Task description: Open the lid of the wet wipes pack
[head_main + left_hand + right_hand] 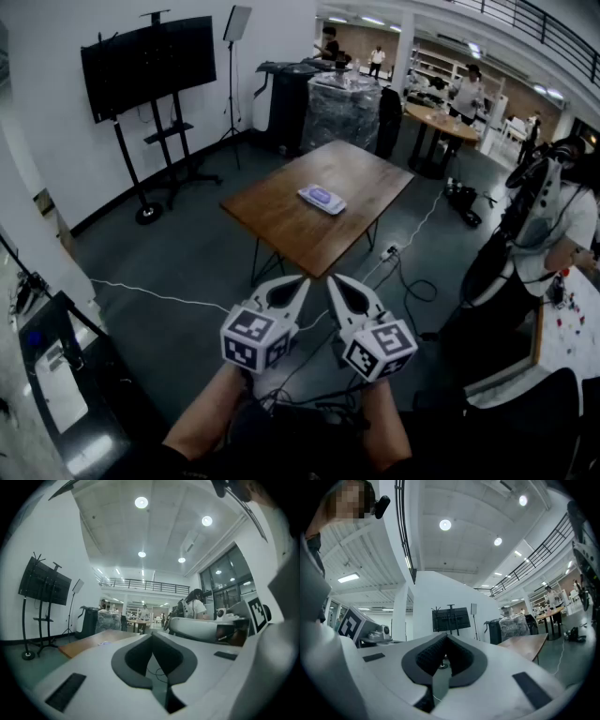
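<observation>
Jaws clenched and empty, the left gripper (300,281) and right gripper (331,280) are hovering well apart from the wet wipes pack (322,199), so approaching it squarely likely comes first.

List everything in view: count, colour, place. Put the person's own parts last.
wet wipes pack: one, white and purple, flat on the table
table: one, brown wood, mid-floor
screen: one, black, on a stand by the left wall
wrapped stack: one, clear film, behind the table
cable: one, white, across the grey floor
bystander: one, white top, right edge
left gripper: one, white, shut, empty
right gripper: one, white, shut, empty
</observation>
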`<state>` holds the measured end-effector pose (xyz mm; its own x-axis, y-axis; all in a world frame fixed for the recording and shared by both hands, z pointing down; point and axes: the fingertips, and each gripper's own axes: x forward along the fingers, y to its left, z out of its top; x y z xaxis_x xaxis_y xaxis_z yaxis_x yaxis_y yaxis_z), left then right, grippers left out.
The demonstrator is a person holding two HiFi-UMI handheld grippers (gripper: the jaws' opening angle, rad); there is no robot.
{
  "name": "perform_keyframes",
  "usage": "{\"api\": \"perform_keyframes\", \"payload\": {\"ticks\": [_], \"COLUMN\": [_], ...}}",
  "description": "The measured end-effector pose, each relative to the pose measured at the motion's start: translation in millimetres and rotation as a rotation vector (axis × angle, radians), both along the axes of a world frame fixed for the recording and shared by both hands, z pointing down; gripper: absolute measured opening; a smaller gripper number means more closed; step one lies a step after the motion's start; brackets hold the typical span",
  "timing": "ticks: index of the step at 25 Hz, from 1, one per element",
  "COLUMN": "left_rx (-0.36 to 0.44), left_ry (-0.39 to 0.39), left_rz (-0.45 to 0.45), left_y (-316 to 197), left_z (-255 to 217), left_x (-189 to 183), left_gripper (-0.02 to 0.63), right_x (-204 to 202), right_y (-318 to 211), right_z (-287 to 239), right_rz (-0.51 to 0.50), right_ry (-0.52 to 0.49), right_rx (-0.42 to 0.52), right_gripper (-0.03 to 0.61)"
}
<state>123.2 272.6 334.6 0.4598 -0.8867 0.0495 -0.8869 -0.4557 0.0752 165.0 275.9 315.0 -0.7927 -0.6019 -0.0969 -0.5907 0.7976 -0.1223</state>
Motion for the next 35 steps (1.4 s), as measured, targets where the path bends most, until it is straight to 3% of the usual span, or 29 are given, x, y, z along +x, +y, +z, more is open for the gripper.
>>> {"api": "perform_keyframes", "payload": {"ticks": [22, 35], "left_rx": [-0.021, -0.070], "left_ry": [0.003, 0.000], "left_rz": [-0.010, 0.048], "left_y": [-19, -101], "left_z": [9, 27], "left_x": [-7, -85], "left_gripper": [0.005, 0.005], "right_x": [-3, -76], "right_y": [-17, -99], "right_z": [8, 29], "right_rz": [0.006, 0.076], "right_ry": [0.038, 0.057], "right_rx": [-0.005, -0.078], "right_gripper": [0.011, 0.011]}}
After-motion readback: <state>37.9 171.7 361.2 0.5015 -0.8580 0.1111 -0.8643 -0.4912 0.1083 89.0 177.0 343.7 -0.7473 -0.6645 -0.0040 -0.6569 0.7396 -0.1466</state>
